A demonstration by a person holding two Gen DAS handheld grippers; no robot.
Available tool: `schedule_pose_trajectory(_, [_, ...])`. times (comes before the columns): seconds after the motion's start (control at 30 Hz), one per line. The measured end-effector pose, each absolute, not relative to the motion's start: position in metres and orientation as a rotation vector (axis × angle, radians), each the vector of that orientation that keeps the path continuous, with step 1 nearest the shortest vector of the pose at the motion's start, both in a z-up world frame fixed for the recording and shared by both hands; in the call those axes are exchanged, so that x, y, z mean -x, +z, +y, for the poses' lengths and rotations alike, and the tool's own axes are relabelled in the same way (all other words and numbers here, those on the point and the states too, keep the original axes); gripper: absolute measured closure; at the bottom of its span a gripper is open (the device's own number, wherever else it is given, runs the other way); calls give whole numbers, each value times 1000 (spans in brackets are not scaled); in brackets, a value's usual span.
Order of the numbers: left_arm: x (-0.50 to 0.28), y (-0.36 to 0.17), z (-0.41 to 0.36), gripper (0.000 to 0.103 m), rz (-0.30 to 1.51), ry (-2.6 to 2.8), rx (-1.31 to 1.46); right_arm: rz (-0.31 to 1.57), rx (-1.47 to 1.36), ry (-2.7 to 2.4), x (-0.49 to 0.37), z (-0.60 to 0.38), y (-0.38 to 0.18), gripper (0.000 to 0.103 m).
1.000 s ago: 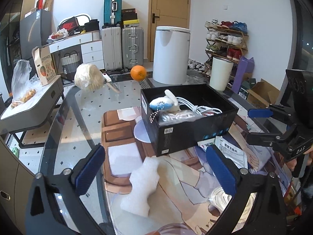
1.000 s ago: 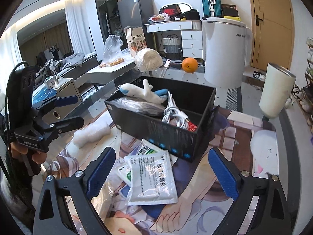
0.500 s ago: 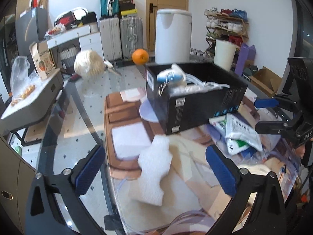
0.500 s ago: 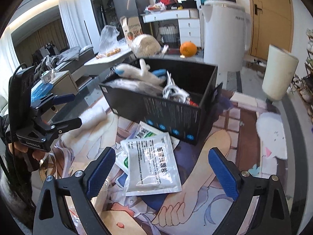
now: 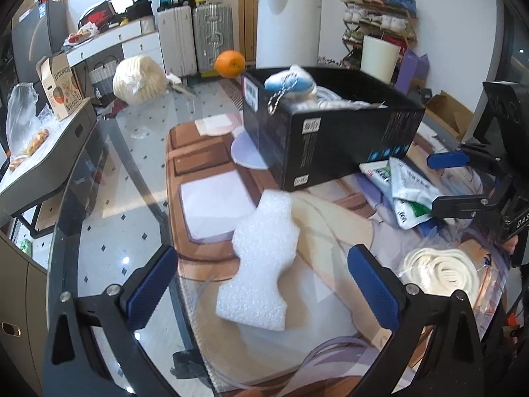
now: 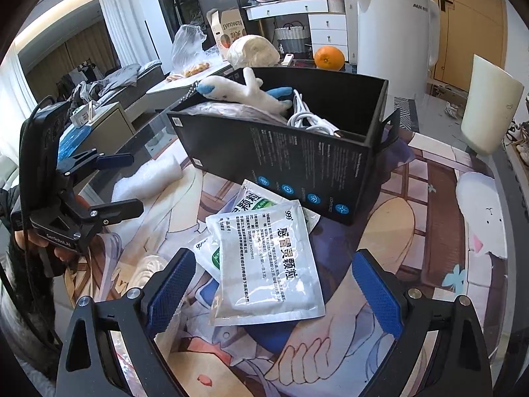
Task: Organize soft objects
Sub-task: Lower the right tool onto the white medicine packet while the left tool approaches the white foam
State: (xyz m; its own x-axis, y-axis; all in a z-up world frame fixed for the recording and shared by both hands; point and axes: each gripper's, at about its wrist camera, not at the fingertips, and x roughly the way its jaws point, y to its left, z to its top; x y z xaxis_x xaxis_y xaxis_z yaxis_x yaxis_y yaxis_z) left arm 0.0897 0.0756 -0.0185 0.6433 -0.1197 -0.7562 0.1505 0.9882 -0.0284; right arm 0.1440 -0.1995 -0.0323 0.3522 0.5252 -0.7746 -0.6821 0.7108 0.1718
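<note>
The box (image 6: 291,152) already holds a plush (image 6: 241,94) and cables (image 6: 307,120). Foam (image 5: 264,261) lies on the counter (image 5: 109,172) between the spread left claw (image 5: 263,292); sachets (image 6: 267,271) wait before the spread, empty right claw (image 6: 274,292).

Foam piece (image 5: 263,261) before box (image 5: 330,139); sachets (image 6: 267,264) right; plush (image 6: 244,94) inside.

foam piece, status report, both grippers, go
Left gripper open, straddling the white foam piece, not gripping. Right gripper open over the sachets, empty. Black box upright beyond the foam; nothing between.
</note>
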Motion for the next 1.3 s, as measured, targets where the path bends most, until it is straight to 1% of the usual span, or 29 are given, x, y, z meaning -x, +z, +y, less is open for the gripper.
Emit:
schedule_pose_trajectory(0.17, [-94,-26,80,1,914,-174,-6,938,194,781,-146,-194,-38,6])
schedule_pose_trajectory(0.9, [-89,-27,63,1,935,-251,-59,948,202,753,-148,-195,-42,7])
schedule_pose_trajectory(0.97, [-89,-27,62,1,933,-261,-58,944,209,750,-147,-195,-42,9])
schedule_pose_trajectory(1.03, [-88,-27,61,2,933,-268,-62,940,216,746,-146,-193,-42,15])
schedule_pose_trajectory(1.13, [-87,-27,60,2,931,-275,-68,931,231,739,-145,-192,-42,20])
schedule_pose_trajectory(1.3, [-88,-27,59,2,929,-278,-66,924,249,731,-144,-191,-42,21])
